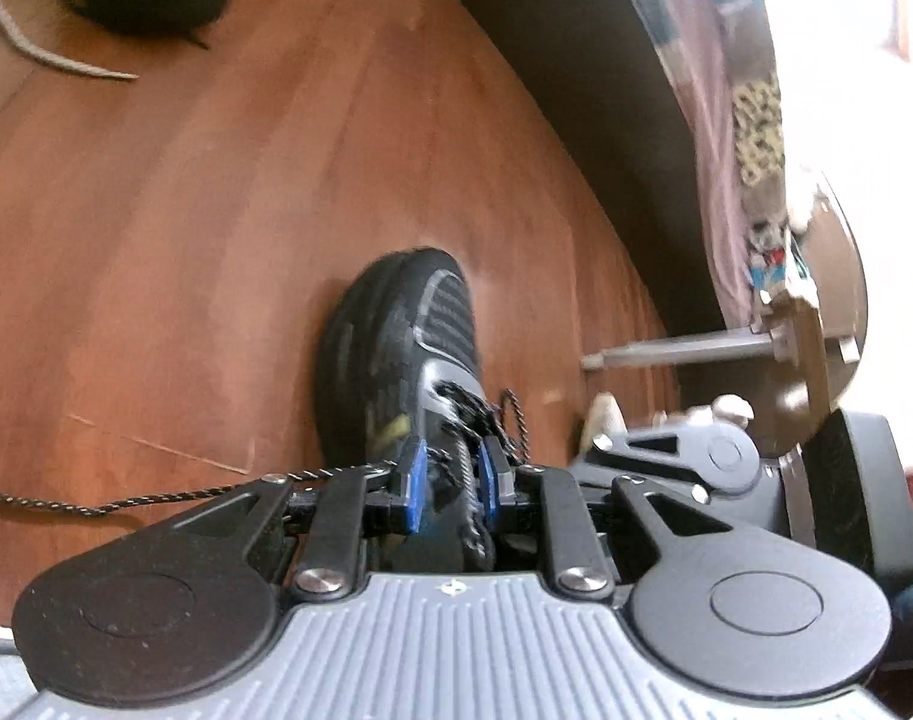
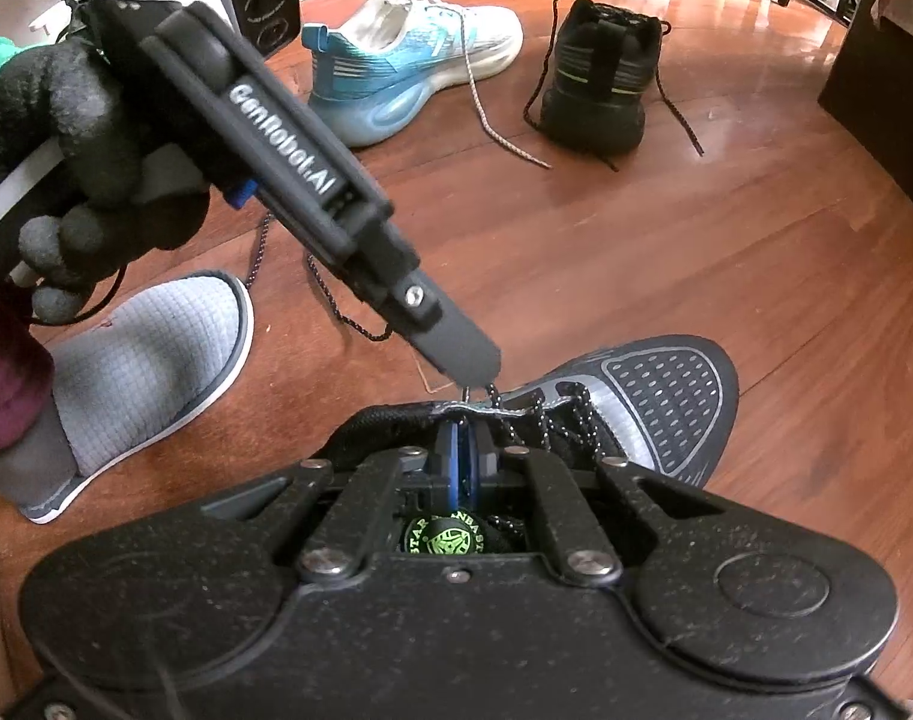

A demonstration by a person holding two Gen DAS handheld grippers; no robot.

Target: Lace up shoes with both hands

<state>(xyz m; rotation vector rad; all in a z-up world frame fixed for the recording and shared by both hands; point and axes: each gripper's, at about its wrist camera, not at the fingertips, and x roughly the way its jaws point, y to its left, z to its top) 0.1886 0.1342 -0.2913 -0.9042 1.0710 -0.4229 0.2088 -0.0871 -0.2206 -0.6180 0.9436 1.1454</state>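
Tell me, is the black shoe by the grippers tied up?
No. The black shoe is untied: its lace trails loose across the floor.

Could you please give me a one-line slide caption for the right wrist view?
Right tool shut on the black shoe's eyelet flap; left tool touches its lace.

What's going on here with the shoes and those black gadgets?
A person in black gloves is lacing a black shoe on the wooden floor with a handheld gripper in each hand. The right gripper is shut on the shoe's eyelet edge, steadying it. The left gripper is at the eyelets, its pads slightly apart around the speckled lace, whose loose end trails over the floor. Another black shoe and a white-and-blue shoe wait farther off.
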